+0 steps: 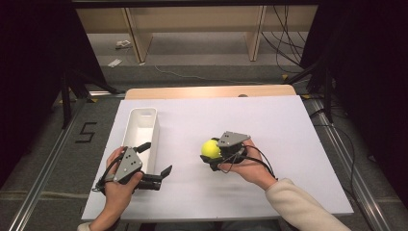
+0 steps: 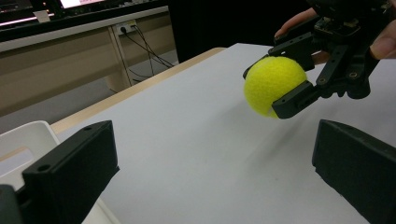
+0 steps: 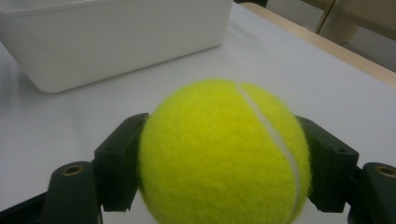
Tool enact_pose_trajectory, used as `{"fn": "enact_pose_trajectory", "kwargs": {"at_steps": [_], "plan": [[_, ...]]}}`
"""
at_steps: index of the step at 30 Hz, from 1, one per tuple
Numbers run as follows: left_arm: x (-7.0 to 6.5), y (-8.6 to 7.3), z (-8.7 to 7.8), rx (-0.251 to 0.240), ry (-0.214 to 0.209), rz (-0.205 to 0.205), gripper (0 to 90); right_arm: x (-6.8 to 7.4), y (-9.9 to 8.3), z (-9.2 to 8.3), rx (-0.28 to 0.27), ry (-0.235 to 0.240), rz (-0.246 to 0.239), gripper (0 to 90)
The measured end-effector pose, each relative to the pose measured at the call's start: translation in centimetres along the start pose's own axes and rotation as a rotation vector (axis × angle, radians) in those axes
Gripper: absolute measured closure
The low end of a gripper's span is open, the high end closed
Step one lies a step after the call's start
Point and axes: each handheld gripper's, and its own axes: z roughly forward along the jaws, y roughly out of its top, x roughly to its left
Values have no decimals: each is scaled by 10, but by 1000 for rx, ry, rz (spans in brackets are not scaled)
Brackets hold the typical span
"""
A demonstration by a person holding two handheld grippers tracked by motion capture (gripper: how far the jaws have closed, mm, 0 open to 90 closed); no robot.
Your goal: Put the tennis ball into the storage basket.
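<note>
The right tool point(image 1: 215, 155) is sitting just right of centre in the high view, and it is pinching a yellow tennis ball point(image 1: 210, 148) between its two black jaws. In the right gripper view the ball point(image 3: 224, 154) is filling the lower middle of the frame, with a jaw pressing against it on each side and its white seam curving down the right half. In the left gripper view the same ball point(image 2: 274, 85) is showing in the upper right, clamped from above and below by the right tool point(image 2: 286, 74), and it is hanging clear of the white bench point(image 2: 201, 149) surface, with a faint shadow lying beneath it.

The left tool point(image 1: 155, 161) is resting at the lower left of the high view, with its jaws spread wide and gripping nothing. One jaw is lying just beside the near end of the white tray point(image 1: 133, 139); the other is pointing toward the centre of the bench point(image 1: 269, 120). The tray is a long, narrow tub lying in the left-centre of the high view, well apart from the ball. In the right gripper view the tray point(image 3: 112, 42) is standing across the upper left, behind the ball.
</note>
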Motion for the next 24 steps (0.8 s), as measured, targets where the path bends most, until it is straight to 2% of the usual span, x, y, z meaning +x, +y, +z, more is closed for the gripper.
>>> {"fn": "enact_pose_trajectory", "kwargs": {"at_steps": [24], "plan": [[0, 0, 0, 0, 1, 0, 0, 1, 10, 3, -21, 6, -3, 266]]}}
